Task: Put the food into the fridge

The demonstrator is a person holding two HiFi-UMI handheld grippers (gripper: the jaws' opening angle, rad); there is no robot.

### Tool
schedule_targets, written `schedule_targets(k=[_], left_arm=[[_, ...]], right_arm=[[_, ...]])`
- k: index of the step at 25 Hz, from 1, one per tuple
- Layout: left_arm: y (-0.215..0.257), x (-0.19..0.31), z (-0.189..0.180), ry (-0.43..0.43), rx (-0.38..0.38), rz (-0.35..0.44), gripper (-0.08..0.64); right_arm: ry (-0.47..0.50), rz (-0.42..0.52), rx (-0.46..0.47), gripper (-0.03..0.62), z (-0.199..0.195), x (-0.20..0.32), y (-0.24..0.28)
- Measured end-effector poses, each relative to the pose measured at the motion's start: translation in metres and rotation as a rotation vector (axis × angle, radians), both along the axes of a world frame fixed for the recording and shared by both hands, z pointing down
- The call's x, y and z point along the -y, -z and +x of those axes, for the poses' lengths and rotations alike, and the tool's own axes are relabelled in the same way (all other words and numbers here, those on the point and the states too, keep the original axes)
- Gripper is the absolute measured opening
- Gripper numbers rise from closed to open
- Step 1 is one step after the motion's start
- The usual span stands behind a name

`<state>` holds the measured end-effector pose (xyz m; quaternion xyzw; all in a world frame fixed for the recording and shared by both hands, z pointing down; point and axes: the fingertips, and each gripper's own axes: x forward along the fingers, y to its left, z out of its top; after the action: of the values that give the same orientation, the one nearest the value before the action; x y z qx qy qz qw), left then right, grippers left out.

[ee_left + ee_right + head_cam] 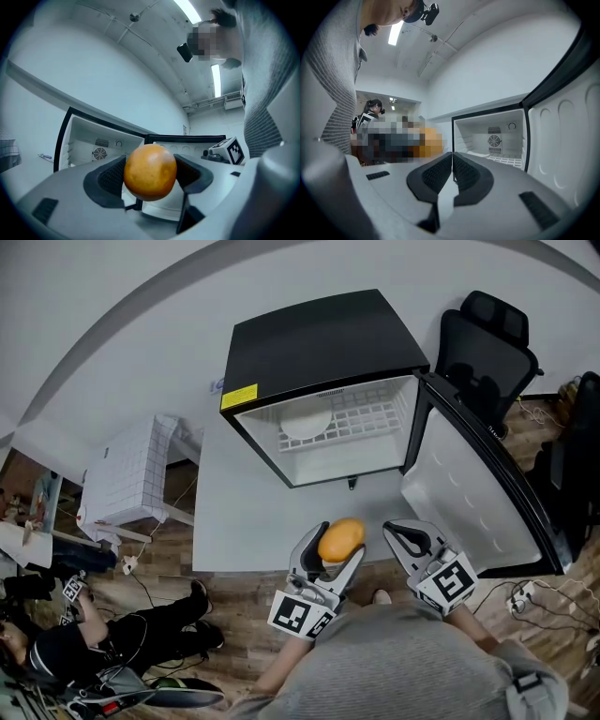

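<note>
My left gripper [337, 554] is shut on an orange [340, 539], a round fruit that fills the gap between the pads [108, 178] in the left gripper view, where the orange [150, 171] hangs in front of the fridge. The black mini fridge [319, 343] stands on a white table with its door [473, 488] swung wide to the right. A white plate [307, 424] lies on its wire shelf [361, 420]. My right gripper [405, 538] is shut with nothing in it, just right of the left one. Its pads [438, 173] meet in the right gripper view, facing the open fridge [490, 138].
The white table [234, 512] carries the fridge, with bare top in front of it. A black office chair [483, 348] stands behind the door. A white tiled box [131, 470] sits left. A person [56, 634] crouches on the wooden floor at lower left.
</note>
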<state>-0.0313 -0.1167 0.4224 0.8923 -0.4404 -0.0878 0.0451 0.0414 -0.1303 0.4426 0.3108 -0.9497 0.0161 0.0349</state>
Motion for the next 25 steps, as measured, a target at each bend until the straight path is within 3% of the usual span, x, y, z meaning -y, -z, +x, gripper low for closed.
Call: schedule_targets(k=[7, 17, 25], left_arm=[[0.001, 0.008, 0.003, 0.011, 0.024, 0.013, 0.310], [-0.003, 0.048, -0.005, 0.037, 0.135, 0.050, 0.310], [-0.009, 0.094, -0.015, 0.066, 0.148, 0.038, 0.310]], right_arm=[[0.000, -0.010, 0.003, 0.014, 0.004, 0.001, -0.004], [-0.026, -0.013, 0.017, 0.014, 0.012, 0.007, -0.006], [-0.063, -0.012, 0.010, 0.014, 0.014, 0.029, -0.013]])
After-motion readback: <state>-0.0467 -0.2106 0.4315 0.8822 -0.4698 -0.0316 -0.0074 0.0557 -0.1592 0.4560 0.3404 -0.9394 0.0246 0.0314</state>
